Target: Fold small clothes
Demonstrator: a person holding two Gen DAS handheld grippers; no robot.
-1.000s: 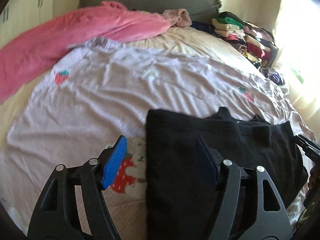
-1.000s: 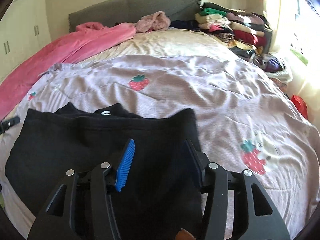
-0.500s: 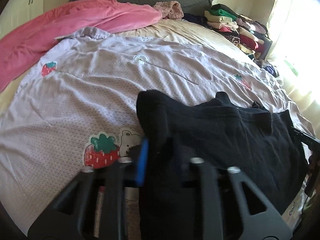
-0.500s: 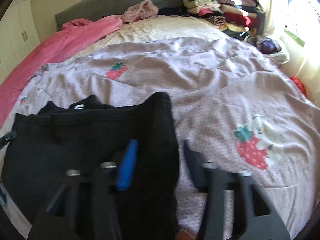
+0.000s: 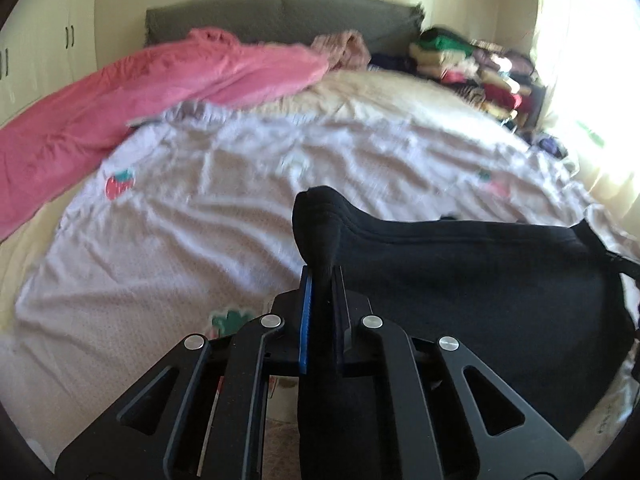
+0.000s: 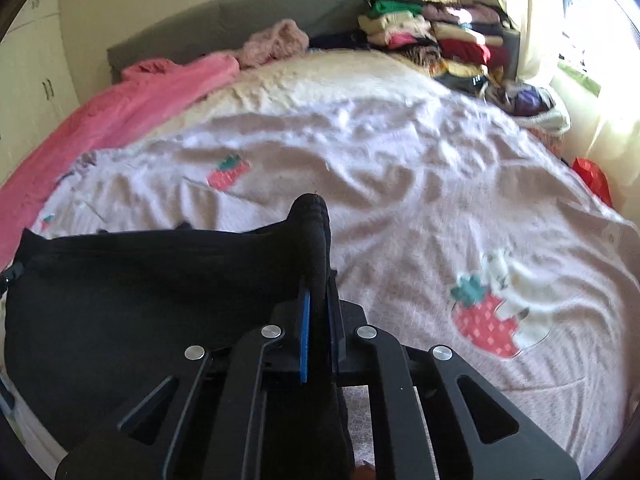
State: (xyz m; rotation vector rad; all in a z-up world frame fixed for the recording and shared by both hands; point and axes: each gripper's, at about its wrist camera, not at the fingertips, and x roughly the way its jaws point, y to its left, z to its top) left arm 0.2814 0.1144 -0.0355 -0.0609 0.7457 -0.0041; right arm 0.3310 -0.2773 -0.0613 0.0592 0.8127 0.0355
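left claw [image 5: 320, 276] clamped on black garment [image 5: 472, 280], right claw [image 6: 318, 284] likewise

Bed [image 6: 328, 76]: grey headboard [image 6: 280, 12] at far end.
Lilac strawberry blanket [image 6: 400, 184]: spread across the bed, below the headboard.
Pink blanket [image 5: 160, 88]: left of headboard.
Folded clothes stack [image 6: 432, 36]: right of headboard.
Black garment [image 5: 480, 272]: on the lilac blanket, farthest from headboard.
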